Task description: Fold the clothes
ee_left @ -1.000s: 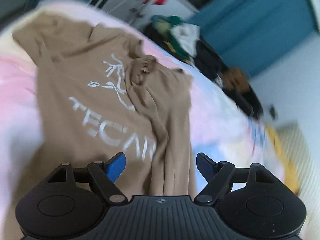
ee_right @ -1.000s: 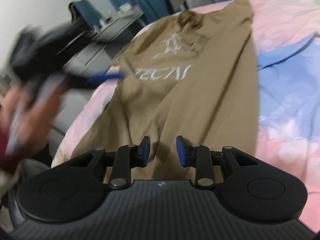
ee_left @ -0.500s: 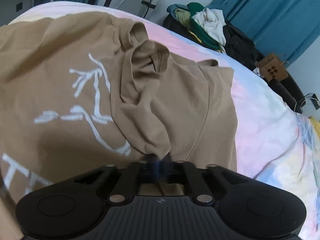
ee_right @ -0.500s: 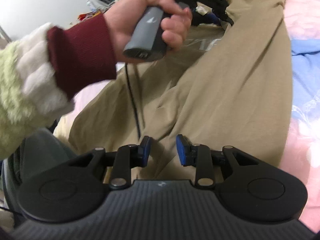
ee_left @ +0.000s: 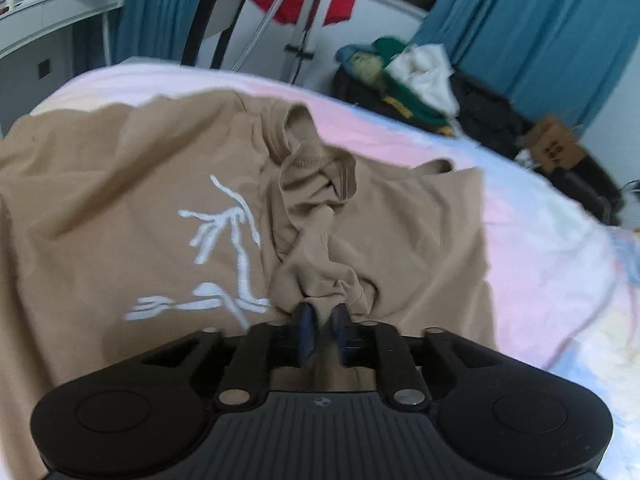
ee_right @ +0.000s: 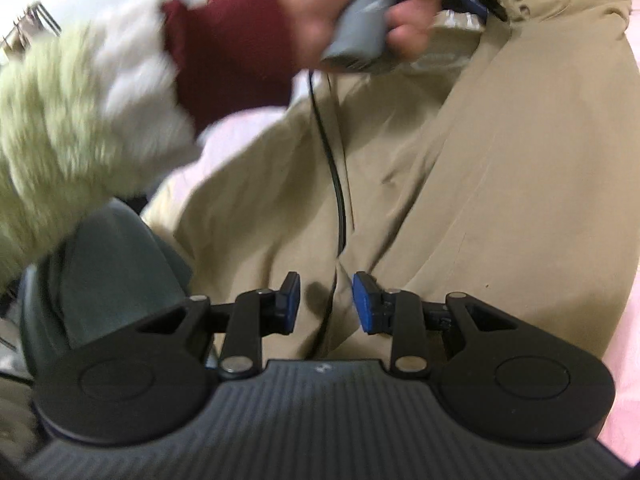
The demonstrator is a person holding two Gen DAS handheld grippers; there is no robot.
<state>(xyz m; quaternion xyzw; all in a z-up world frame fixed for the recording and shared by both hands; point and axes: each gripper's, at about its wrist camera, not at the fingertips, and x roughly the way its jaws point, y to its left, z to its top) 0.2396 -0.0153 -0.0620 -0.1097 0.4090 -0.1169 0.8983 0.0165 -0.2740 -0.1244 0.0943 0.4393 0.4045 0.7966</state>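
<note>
Pastel bedsheet (ee_left: 532, 248) carries my tan t-shirt (ee_left: 100, 216), spread printed side up. Left gripper (ee_left: 322, 334) is pinched tight on a bunched sleeve fold; right gripper (ee_right: 326, 300) hovers jaws apart above the hem. Soft, light, floppy cloth, so I'd grab seams or edges.

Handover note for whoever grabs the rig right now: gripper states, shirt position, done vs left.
Left hand-held gripper: shut on a bunched fold of the tan shirt near its collar.
Right hand-held gripper: open, nothing between its fingers, low over the shirt's lower part.
Shirt: spread on the pink bed sheet, white print face up, one side already folded over the middle.
Done: first side fold begun.
Left: smooth the bunched fabric, fold the other side, then fold the length.
</note>
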